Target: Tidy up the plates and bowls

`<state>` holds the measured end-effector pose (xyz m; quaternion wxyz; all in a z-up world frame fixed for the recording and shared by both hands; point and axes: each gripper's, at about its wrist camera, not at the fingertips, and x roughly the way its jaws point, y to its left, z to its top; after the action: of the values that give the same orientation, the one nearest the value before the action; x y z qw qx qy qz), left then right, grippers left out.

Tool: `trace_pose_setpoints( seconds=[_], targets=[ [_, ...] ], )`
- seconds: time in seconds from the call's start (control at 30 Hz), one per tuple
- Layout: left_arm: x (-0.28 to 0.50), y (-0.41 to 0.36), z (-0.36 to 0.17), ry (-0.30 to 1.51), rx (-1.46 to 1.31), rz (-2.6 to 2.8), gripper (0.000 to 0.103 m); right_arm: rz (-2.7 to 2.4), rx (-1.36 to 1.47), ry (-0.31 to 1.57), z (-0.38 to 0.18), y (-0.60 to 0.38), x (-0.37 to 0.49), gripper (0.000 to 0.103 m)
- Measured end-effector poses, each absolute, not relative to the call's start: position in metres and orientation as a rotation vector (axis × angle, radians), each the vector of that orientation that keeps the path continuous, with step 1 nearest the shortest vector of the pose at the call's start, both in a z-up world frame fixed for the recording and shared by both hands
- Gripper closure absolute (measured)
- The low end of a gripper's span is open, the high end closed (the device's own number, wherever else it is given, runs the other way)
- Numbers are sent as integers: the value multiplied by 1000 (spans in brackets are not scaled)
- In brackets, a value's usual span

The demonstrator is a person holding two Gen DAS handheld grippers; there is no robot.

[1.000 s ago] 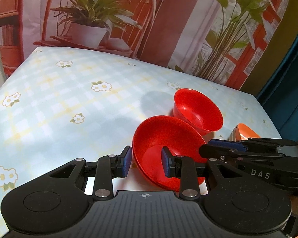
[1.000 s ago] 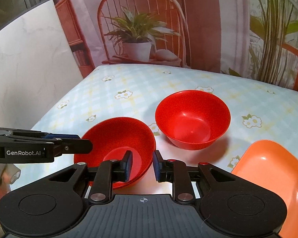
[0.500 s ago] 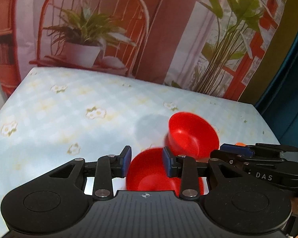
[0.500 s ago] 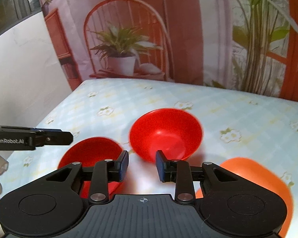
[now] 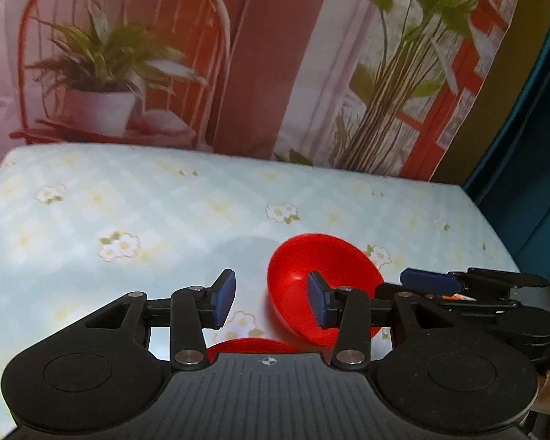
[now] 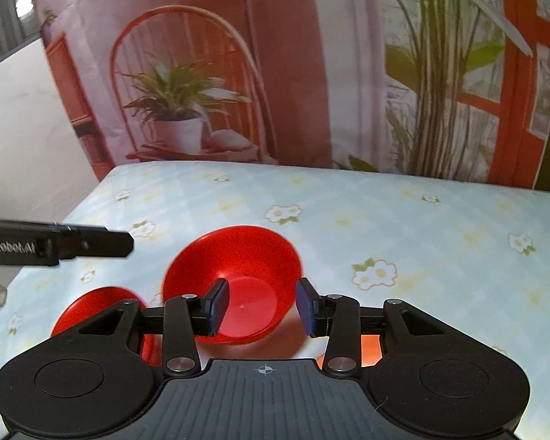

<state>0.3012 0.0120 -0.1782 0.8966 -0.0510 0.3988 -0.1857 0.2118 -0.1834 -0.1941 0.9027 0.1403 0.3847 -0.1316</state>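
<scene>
"enRobot.AI" on the left hand-held gripper (image 6: 91, 244)

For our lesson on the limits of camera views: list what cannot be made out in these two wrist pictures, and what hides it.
- Near red bowl, left wrist view: only a rim sliver shows above the tongs' body.
- Same near bowl, right wrist view: largely behind the right tongs.
- Orange plate, right wrist view: only patches show through the linkage; shape unknown.
- Far red bowl: edges blurred.
</scene>
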Motion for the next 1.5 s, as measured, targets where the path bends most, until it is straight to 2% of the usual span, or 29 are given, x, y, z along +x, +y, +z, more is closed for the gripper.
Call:
trace_pose_setpoints(
  seconds=[0.6,0.73,0.8,0.87,0.9,1.0,1.5],
  targets=[
    [333,-10,-214,965,-86,-381,58,-329,341,889,-218,-208,240,66],
    [336,-11,-216,977,-78,-376,59,-333,335,919,-221,-210,244,72],
    [337,-11,-217,977,-78,-378,64,-336,331,931,-222,-211,246,76],
    [337,-11,-217,973,-72,-379,75,-341,326,940,-223,-211,247,86],
    [336,-12,-217,971,-64,-378,84,-339,324,943,-223,-212,247,87],
    [336,-14,-216,965,-43,-376,92,-326,320,950,-223,-211,249,96],
    [336,-9,-213,942,-58,-388,96,-323,307,946,-222,-209,250,98]
  ],
)
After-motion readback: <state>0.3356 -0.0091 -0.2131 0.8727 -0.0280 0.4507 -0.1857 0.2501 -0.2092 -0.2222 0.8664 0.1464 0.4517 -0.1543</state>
